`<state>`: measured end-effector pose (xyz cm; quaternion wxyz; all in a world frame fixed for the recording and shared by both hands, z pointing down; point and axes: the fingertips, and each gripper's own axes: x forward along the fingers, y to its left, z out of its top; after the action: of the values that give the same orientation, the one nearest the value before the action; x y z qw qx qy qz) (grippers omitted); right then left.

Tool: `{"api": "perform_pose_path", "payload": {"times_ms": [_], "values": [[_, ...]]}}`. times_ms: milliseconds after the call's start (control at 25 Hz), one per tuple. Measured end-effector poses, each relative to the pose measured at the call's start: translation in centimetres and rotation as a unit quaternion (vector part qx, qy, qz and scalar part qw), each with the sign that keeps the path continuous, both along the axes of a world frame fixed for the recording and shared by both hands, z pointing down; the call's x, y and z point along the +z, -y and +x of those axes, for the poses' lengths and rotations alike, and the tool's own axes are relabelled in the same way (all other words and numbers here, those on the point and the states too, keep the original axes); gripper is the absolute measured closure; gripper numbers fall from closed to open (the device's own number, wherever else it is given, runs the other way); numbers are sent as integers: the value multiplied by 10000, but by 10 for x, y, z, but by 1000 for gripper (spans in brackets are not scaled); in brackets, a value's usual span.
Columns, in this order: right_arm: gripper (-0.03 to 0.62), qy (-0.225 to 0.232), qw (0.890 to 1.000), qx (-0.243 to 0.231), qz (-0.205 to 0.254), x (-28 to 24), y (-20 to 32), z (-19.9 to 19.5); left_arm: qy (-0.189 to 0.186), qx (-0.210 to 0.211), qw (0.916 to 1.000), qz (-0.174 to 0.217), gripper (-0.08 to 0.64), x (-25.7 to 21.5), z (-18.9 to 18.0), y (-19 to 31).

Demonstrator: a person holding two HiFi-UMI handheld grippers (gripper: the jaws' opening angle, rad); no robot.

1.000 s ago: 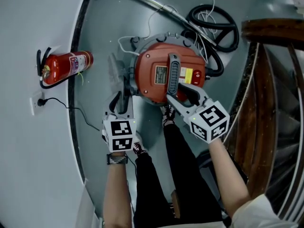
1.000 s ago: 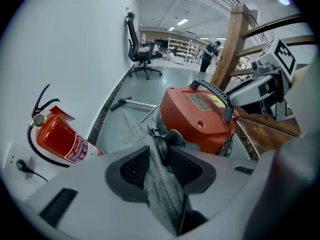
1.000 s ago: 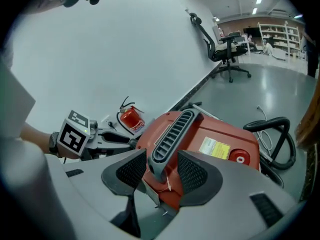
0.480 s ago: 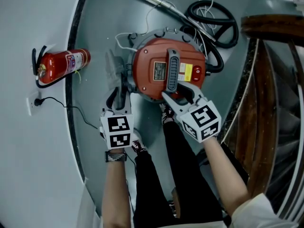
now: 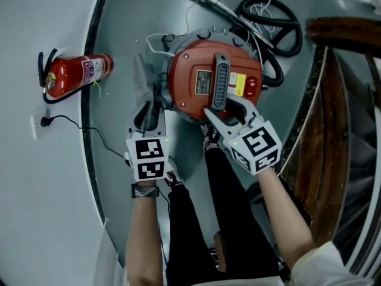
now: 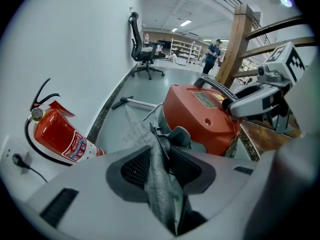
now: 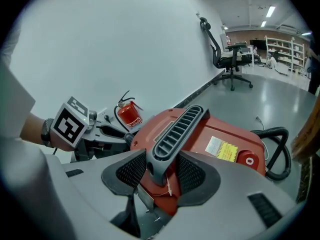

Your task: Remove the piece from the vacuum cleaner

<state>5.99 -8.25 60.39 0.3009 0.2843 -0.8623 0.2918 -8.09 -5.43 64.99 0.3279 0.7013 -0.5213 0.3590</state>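
Well, grey floor (image 5: 128,28) and white wall (image 5: 41,219) fill most of the head view, w/ a wooden stair rail (image 5: 339,31) on the right. Next biggest is the red vacuum cleaner (image 5: 190,94), a round drum on the floor just ahead of the person's legs (image 5: 232,207), w/ a black hose (image 5: 271,14) coiled behind it. A red fire extinguisher (image 5: 77,76) sits at the foot of the wall, well apart from the vac on its left.

The right gripper (image 5: 227,109) is clamped onto the near end of the grey ribbed handle (image 5: 220,79) on top of the drum. The right gripper view shows both pads pressed on the handle's foot.

The left gripper (image 5: 152,109) is just beside the drum's left edge, jaws pinched tight on the piece (image 6: 161,184). It's a thin grey mesh-textured sheet (more translucent further out) that runs from between the pads toward a black latch (image 6: 175,136) on the vac's side. I can't tell if it's joined there.

Labels: a grey plate (image 5: 204,79) left of the handle, a yellow-and-white sticker (image 5: 239,83) right of it, then a round red switch (image 5: 252,83). The extinguisher has a white label (image 5: 89,71). All print is too small to read.

Smallest is the wall socket (image 5: 40,124) w/ a black plug.
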Motion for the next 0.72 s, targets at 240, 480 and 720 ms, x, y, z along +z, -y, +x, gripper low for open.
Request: {"api": "perform_pose_path", "payload": {"times_ms": [240, 480, 720], "values": [[397, 106, 9999, -42, 70, 0, 0, 0, -67, -125, 9999, 94, 450, -1, -1, 0], [397, 97, 9999, -37, 47, 0, 0, 0, 18, -249, 9994, 220, 491, -3, -5, -1], [397, 95, 9999, -18, 64, -1, 1, 0, 208, -369, 9986, 318, 518, -2, -12, -1]]}}
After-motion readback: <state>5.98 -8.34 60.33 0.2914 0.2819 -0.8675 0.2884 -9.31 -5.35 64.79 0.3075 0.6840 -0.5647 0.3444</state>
